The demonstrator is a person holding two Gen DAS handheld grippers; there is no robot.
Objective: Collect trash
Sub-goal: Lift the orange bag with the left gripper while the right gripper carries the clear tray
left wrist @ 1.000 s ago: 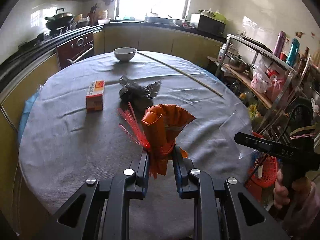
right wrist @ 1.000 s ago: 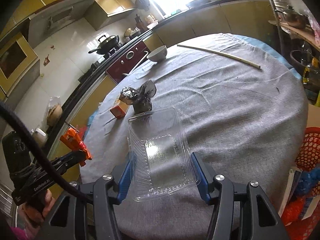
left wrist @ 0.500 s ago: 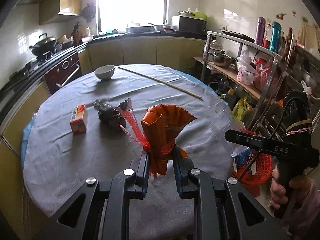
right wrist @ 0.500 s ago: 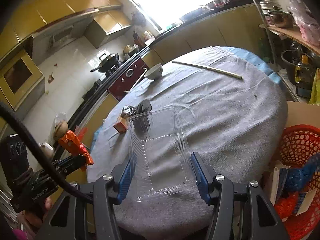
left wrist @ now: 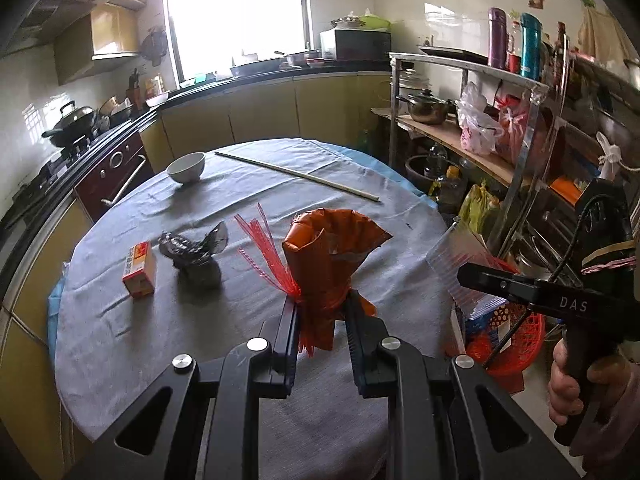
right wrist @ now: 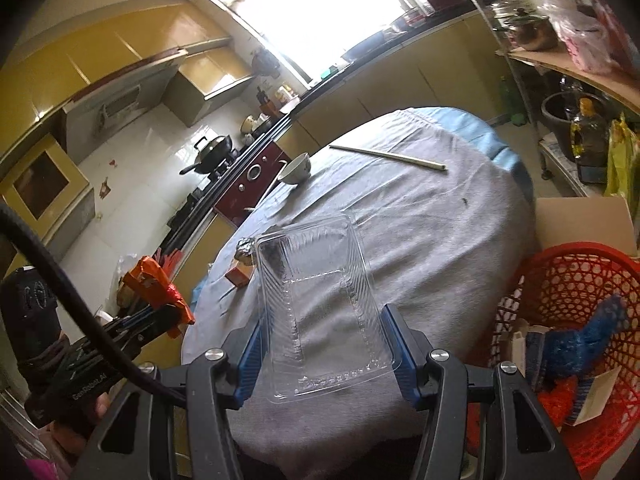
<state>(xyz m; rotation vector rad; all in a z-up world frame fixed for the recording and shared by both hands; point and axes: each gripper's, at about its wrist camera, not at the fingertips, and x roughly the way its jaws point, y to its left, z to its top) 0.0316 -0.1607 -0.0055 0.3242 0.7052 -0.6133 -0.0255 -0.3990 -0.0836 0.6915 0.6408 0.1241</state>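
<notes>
Left gripper (left wrist: 322, 312) is clamped on a crumpled orange wrapper (left wrist: 328, 256), held clear above the grey-clothed round table (left wrist: 120, 320). Right gripper (right wrist: 324, 344) grips a clear plastic tray (right wrist: 316, 300) by its long sides, also off the cloth. Remaining on the table: a crumpled foil wad (left wrist: 192, 252), a small orange box (left wrist: 139, 268) just beside it, a white bowl (left wrist: 186, 167) and a long stick (left wrist: 296, 176). A red mesh basket (right wrist: 568, 280) beside the table holds what appears to be mixed refuse; contents blurred.
</notes>
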